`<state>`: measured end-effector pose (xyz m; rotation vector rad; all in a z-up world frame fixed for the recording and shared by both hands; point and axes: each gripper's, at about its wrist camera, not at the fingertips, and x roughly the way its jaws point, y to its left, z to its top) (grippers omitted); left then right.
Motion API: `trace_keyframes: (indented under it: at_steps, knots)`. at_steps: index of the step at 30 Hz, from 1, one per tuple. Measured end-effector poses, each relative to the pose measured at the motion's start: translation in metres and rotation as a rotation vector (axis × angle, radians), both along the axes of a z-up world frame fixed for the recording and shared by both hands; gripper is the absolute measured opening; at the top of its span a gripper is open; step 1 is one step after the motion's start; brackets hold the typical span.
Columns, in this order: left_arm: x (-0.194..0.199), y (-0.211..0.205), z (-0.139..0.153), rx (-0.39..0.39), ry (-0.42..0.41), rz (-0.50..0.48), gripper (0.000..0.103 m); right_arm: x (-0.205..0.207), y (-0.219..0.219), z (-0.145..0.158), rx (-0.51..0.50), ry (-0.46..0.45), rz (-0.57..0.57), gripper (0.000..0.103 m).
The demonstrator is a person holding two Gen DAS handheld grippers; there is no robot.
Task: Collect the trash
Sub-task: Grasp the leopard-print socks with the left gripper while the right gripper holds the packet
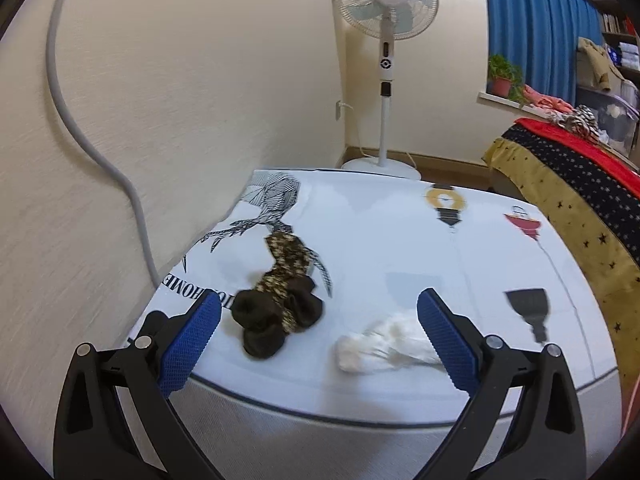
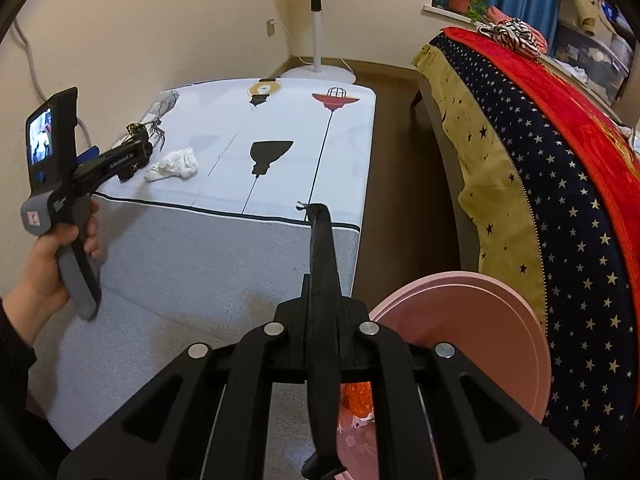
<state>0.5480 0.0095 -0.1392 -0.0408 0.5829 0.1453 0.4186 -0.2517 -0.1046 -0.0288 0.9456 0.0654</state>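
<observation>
mattress [image 1: 400, 240] with a white printed cover carries the items to collect. crumpled white tissue [image 1: 384, 346] lies near the front edge; dark patterned sock bundle [image 1: 280, 300] lies just left of it, apart from it. in the right wrist view the tissue [image 2: 173, 165] sits near the mattress [image 2: 280, 160] corner closest to the left hand [image 2: 44, 264].

left gripper [image 1: 318, 340]: jaws wide apart, blue pads [image 1: 188, 348] on either side, nothing between them touching. it hovers over the front edge of the mattress, with the tissue partly behind the right pad and the sock bundle just inside the left pad.

right gripper [image 2: 320, 280]: jaws together, clamped on a strip of black plastic bag [image 2: 322, 280], which runs up past the fingertips and hangs down toward the camera. pink bin [image 2: 472, 320] sits just right of this gripper, below it, beside the bed with the star-patterned blanket [image 2: 560, 200].

standing fan [image 1: 386, 60] stands on the floor in the corner beyond the mattress.
</observation>
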Motion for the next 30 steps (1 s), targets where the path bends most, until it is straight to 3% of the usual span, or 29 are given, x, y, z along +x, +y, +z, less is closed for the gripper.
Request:
trace_keyframes:
  at_steps: [6, 9, 12, 13, 14, 17, 24, 30]
  knots:
    - [0.025, 0.033, -0.016, -0.119, 0.089, -0.029, 0.09, 0.004, 0.008, -0.007, -0.02, 0.013, 0.014, 0.008]
    - [0.032, 0.041, -0.022, -0.135, 0.121, -0.004, 0.088, 0.007, 0.01, -0.01, -0.024, 0.019, 0.014, 0.008]
    - [0.038, 0.047, -0.03, -0.162, 0.17, 0.021, 0.079, 0.007, 0.011, -0.011, -0.025, 0.021, 0.018, 0.008]
    - [0.04, 0.048, -0.031, -0.17, 0.18, 0.02, 0.066, 0.007, 0.012, -0.011, -0.028, 0.019, 0.022, 0.008]
    - [0.041, 0.049, -0.033, -0.187, 0.186, 0.005, 0.047, 0.006, 0.012, -0.011, -0.029, 0.018, 0.023, 0.008]
    - [0.039, 0.048, -0.032, -0.195, 0.172, -0.018, 0.03, 0.006, 0.012, -0.011, -0.029, 0.018, 0.023, 0.008]
    - [0.028, 0.041, -0.012, -0.169, 0.101, -0.063, 0.026, 0.005, 0.006, -0.004, -0.012, 0.004, 0.007, 0.008]
    - [-0.004, 0.023, 0.055, -0.155, 0.035, -0.155, 0.026, -0.006, -0.001, 0.03, 0.026, -0.065, 0.008, 0.008]
